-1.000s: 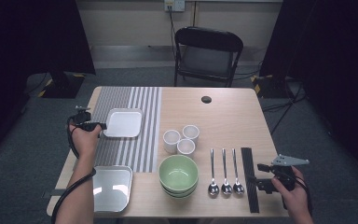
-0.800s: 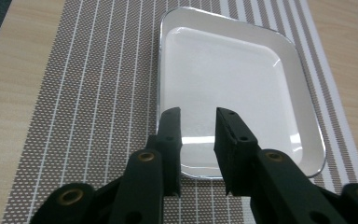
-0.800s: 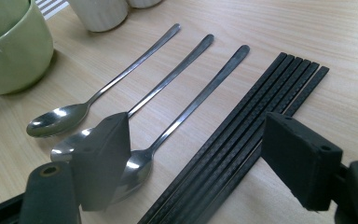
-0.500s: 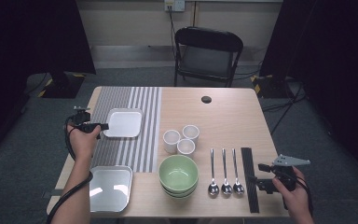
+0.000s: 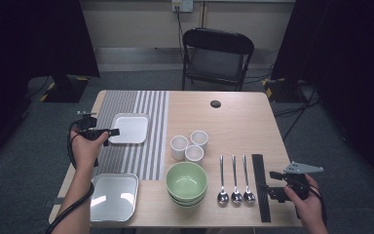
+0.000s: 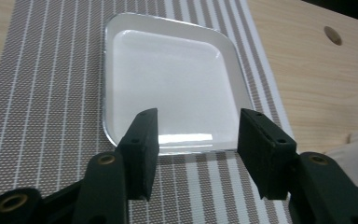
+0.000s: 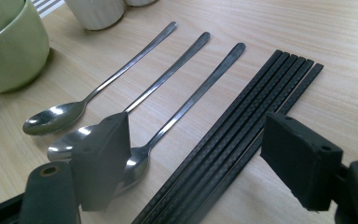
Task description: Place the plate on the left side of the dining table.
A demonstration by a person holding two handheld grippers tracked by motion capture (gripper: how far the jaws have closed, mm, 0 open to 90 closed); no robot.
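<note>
A white square plate [image 5: 130, 128] [image 6: 172, 79] lies on the striped placemat [image 5: 148, 146] at the table's left. My left gripper [image 5: 111, 131] [image 6: 198, 121] hovers just off the plate's near edge. Its jaws have just been opening and stand apart with nothing between them. At the front right, my right gripper [image 5: 274, 183] [image 7: 196, 140] is open low over a row of black chopsticks [image 5: 259, 187] [image 7: 242, 135]. Three steel spoons [image 5: 233, 179] [image 7: 135, 98] lie beside them. Neither is touched by its pads.
A second square tray [image 5: 113, 196] sits at the front left. Stacked green bowls [image 5: 186, 181] stand at front centre, with three white cups [image 5: 189, 145] behind them. A small black disc [image 5: 215, 104] lies at the back. A folding chair [image 5: 217, 56] stands beyond the table.
The left gripper has lifted slightly and eased back from the plate's left edge. The right hand has kept still.
</note>
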